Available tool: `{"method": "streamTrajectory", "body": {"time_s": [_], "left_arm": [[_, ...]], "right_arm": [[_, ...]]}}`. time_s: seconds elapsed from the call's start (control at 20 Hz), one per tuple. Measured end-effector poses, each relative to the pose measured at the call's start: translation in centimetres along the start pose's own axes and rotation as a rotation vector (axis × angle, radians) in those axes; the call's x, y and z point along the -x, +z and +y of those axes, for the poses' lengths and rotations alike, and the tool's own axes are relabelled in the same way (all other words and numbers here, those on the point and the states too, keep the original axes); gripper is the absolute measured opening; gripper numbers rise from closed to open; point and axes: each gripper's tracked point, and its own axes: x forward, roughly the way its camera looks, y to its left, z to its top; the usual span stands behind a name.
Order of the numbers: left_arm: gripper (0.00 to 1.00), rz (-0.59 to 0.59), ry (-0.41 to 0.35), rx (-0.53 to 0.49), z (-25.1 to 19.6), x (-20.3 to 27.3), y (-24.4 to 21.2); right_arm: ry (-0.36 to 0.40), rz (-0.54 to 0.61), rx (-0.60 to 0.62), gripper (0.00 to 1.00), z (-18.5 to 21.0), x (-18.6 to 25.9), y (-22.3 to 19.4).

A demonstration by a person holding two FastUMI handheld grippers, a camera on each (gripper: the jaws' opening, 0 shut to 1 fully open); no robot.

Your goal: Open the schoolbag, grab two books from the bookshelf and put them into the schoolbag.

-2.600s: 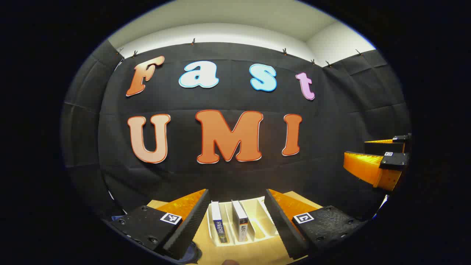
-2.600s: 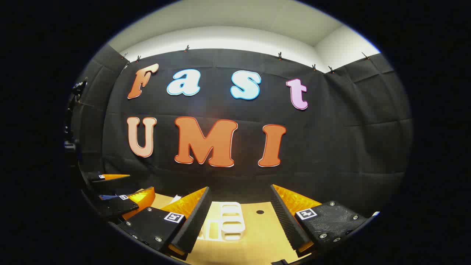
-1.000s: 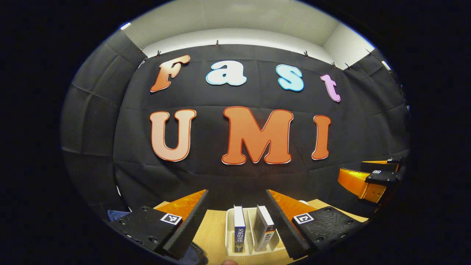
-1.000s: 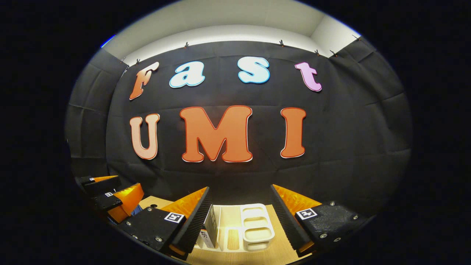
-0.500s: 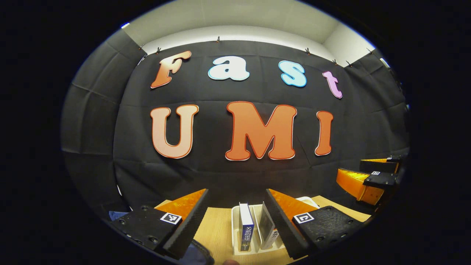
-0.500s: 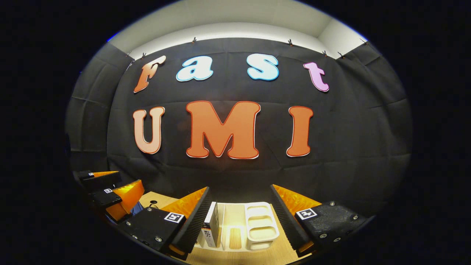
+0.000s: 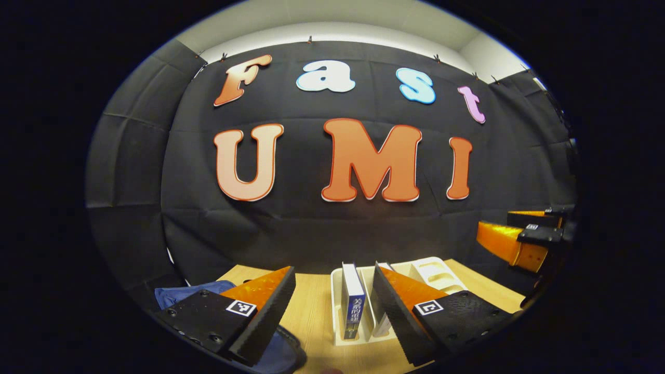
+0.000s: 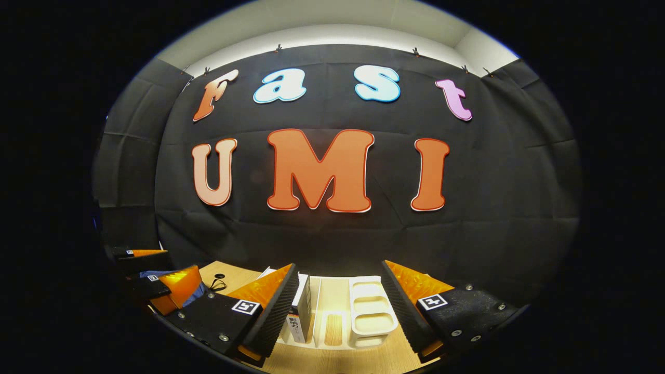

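On the bench, the upright blue book stands between the open, empty left tongs, while the right tongs gape empty too.

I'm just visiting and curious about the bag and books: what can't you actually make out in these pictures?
- Schoolbag, left gripper view: left gripper fingers cover it; open or zipped is unclear.
- Second book, left gripper view: mostly behind a finger.
- Book, right gripper view: right gripper finger hides its left side.
- Blue book spine text: too small.
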Motion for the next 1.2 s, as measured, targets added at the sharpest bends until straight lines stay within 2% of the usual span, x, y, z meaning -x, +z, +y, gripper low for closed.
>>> {"method": "streamTrajectory", "body": {"time_s": [0.35,0.55,0.7,0.8,0.9,1.2], "left_arm": [[0.94,0.241,0.067,-0.246,3.1,2.2,-10.1],[0.95,0.385,0.098,-0.38,4.4,3.9,-15.3],[0.95,0.477,0.101,-0.49,4.9,5.0,-18.2],[0.95,0.564,0.119,-0.607,5.6,6.2,-20.4],[0.96,0.601,0.134,-0.709,6.0,6.7,-22.0],[0.95,0.738,0.176,-0.861,7.4,9.3,-27.2]], "right_arm": [[0.008,0.042,-0.017,0.95,-0.9,-0.9,-2.1],[-0.013,0.057,-0.014,0.95,-2.9,-1.2,-3.3],[-0.047,0.061,-0.007,0.94,-5.1,-1.5,-4.2],[-0.076,0.061,0.001,0.95,-6.8,-1.5,-4.7],[-0.106,0.064,0.004,0.95,-8.4,-1.5,-5.1],[-0.182,0.083,0.005,0.94,-12.8,-1.2,-6.8]]}}
